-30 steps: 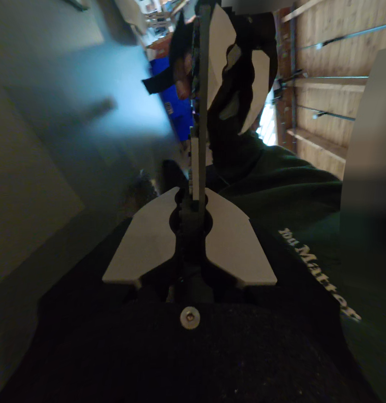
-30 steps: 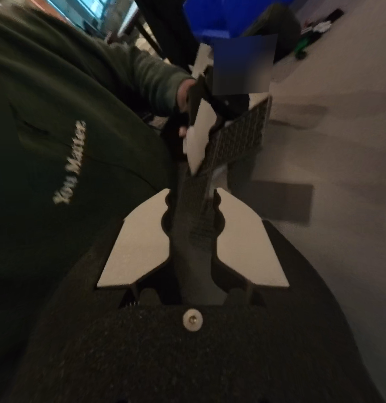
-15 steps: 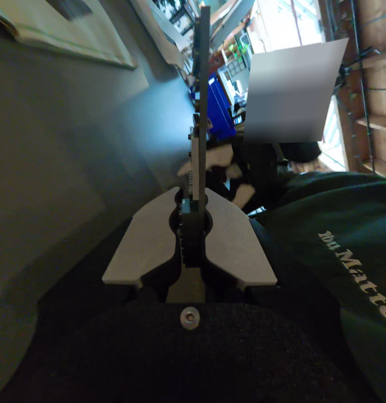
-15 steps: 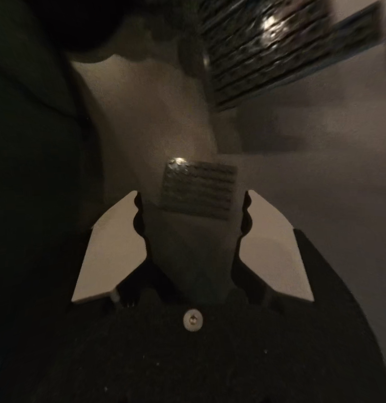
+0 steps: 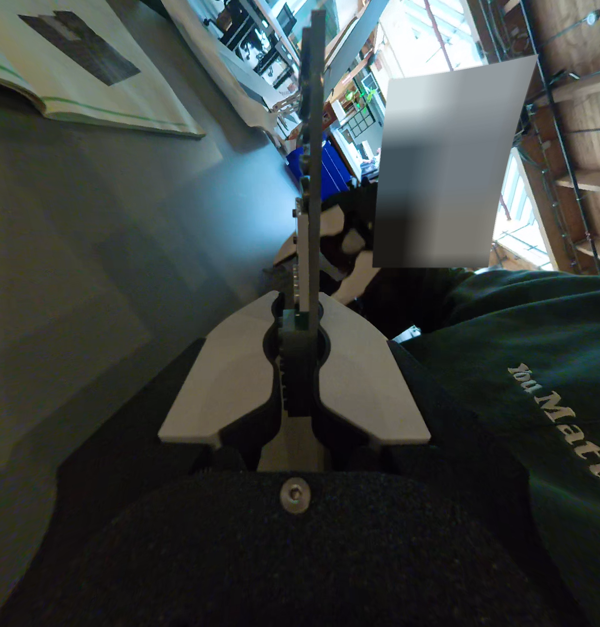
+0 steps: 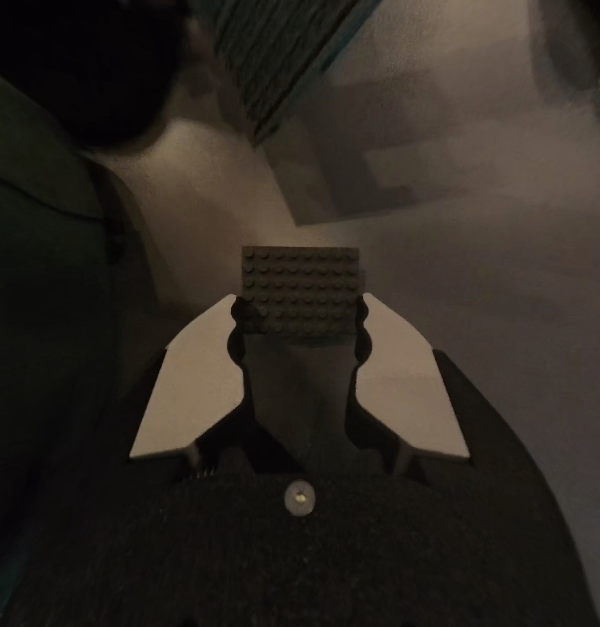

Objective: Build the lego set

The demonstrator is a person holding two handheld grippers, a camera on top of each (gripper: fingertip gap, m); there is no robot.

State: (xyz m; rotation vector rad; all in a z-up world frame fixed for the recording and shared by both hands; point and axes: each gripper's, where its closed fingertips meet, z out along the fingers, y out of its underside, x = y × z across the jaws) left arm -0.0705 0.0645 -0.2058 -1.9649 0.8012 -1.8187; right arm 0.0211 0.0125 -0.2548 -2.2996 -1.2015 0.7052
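Observation:
My left gripper (image 5: 298, 305) is shut on the edge of a large grey Lego plate assembly (image 5: 314, 169). I hold it upright and see it edge-on, with small green and white pieces on its left face near the pads. My right gripper (image 6: 300, 305) is shut on a small dark grey studded plate (image 6: 300, 288). Both pads touch its side edges just above the grey table (image 6: 461, 305). The large plate's studded face (image 6: 275, 51) shows blurred at the top of the right wrist view. The right gripper (image 5: 342, 244) shows behind the large plate in the left wrist view.
An open instruction booklet (image 5: 88, 68) lies on the table at the upper left. A person's dark green sweater (image 5: 512, 339) fills the right side and also shows in the right wrist view (image 6: 37, 271). A blue bin (image 5: 336, 169) stands far behind. My hands' fingertips stand some 12 centimeters from each other.
My right gripper left the large plate, opened wide, dropped over the small dark plate on the table and closed in on its sides. My left gripper kept its hold and turned.

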